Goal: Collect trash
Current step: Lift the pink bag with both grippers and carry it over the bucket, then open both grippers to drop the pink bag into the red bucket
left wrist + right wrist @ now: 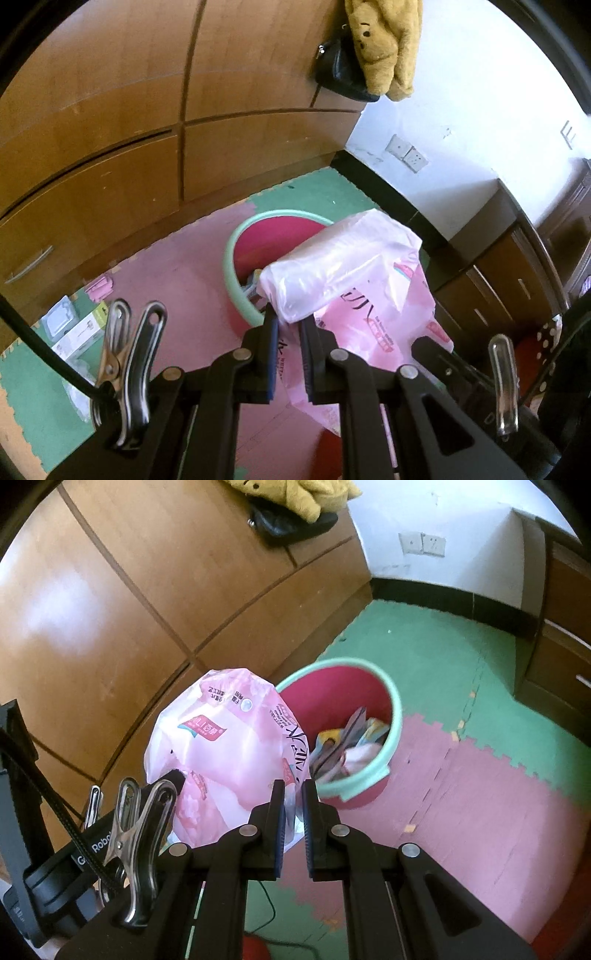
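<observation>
1. Left wrist view first: we see the left gripper [290,325] clamped on a pink plastic bag [354,291], with the film pinched between its blue-edged pads and the jaws nearly together.
2. From that claw, the bag billows forward and to the right. Its long axis runs up and away from the fingertips, and a pale, clear fold points toward the far right.
3. Just beyond the fingertips, partly behind the bag, stands the trash bin [240,258], red inside with a mint-green rim.
4. We read dark brush-style lettering on the bag and a small red printed strip, but the words are too distorted to make out.
5. Over on the right wrist view, the right gripper [294,797] is also closed on the bag [225,749], gripping a thin edge of the film between its pads.
6. From this claw, the bag rises ahead and to the left like a rounded dome. Its long axis is roughly upright.
7. Its print shows upside down or sideways here: a red and teal label, black brush characters, and small lines of text we cannot read.
8. Ahead and slightly right of these fingertips sits the bin [384,716], open end up, with crumpled wrappers [351,746] lying inside.
9. At the lower left of that claw, the other gripper's body carries white writing, "Robo", cut off.
</observation>
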Demonstrator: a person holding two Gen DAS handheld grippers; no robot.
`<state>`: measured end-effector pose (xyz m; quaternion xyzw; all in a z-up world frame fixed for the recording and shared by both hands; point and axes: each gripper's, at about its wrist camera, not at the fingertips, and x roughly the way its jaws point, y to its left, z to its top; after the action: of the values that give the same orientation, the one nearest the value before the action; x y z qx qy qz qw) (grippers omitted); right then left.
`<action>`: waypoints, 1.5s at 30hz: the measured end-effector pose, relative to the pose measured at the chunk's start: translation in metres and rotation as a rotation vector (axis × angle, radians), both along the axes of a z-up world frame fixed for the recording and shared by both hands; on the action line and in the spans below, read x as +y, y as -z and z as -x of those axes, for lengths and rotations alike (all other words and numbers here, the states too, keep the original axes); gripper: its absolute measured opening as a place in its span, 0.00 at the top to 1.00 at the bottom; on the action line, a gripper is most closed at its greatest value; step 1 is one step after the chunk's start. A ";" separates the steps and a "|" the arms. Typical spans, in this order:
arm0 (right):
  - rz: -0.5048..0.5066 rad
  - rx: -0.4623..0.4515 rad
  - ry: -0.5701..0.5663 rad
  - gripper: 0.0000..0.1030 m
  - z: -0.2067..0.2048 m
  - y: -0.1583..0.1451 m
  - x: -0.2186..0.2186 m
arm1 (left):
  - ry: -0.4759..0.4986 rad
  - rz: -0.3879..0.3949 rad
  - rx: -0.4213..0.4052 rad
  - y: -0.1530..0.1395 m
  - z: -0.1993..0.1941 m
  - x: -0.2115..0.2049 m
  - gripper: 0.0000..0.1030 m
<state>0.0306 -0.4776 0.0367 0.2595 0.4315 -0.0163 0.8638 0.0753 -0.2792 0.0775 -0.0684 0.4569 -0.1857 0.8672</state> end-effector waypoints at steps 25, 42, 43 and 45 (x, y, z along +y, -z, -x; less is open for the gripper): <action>0.033 0.067 -0.003 0.91 -0.066 0.038 -0.037 | 0.015 0.038 0.050 0.036 -0.070 -0.040 0.90; 0.057 0.153 -0.001 0.91 -0.121 0.092 -0.038 | -0.001 0.042 0.127 0.093 -0.132 -0.055 0.90; 0.056 0.157 0.004 0.90 -0.123 0.096 -0.038 | -0.002 0.039 0.127 0.096 -0.135 -0.057 0.90; 0.059 0.164 0.012 0.90 -0.125 0.100 -0.039 | -0.003 0.030 0.128 0.101 -0.138 -0.059 0.90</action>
<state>0.1561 -0.5162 -0.0638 0.2342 0.4986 -0.0553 0.8327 0.2133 -0.3380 -0.0232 -0.0937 0.5083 -0.1866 0.8355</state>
